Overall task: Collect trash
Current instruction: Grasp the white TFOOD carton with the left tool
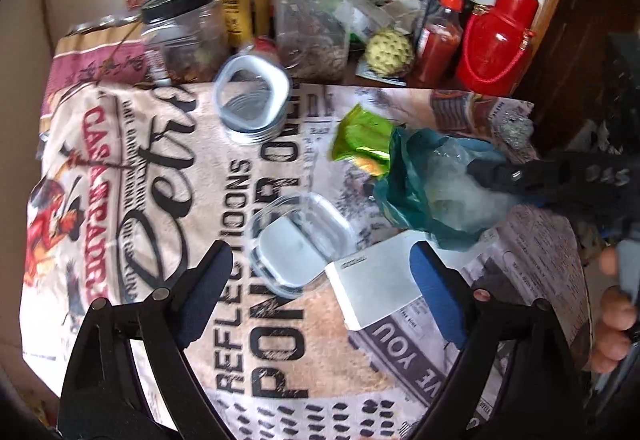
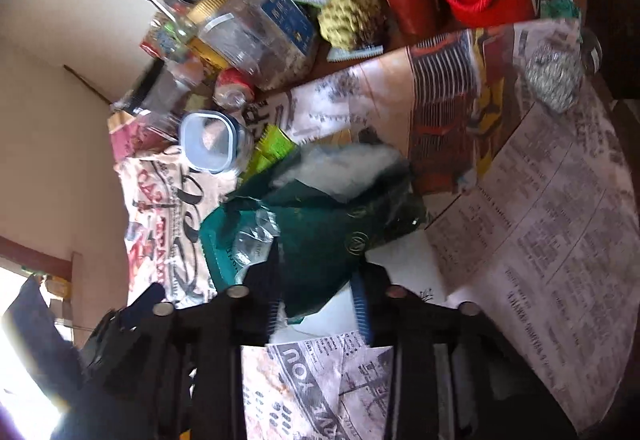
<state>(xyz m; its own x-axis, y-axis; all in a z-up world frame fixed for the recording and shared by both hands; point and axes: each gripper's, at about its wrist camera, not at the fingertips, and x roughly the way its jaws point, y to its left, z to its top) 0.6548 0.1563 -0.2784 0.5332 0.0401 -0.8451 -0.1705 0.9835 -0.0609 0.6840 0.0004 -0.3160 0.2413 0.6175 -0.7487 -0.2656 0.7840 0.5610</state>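
Your right gripper point(image 2: 316, 304) looks clamped on the green bag point(image 2: 312, 236), though it's blurry; left gripper point(image 1: 320, 292) spread over the white card point(image 1: 372, 288).

Two clear lidded containers point(image 1: 253, 100) point(image 1: 298, 246); one green wrapper point(image 1: 362, 136); one white card point(image 1: 374, 286)

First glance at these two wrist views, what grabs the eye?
The dark green plastic bag, crumpled mid-table with the right gripper closed on its edge, stands out first. Next is the bright red flask at the far right among the clutter at the back. The left gripper hangs open over a white card and a clear lidded container.
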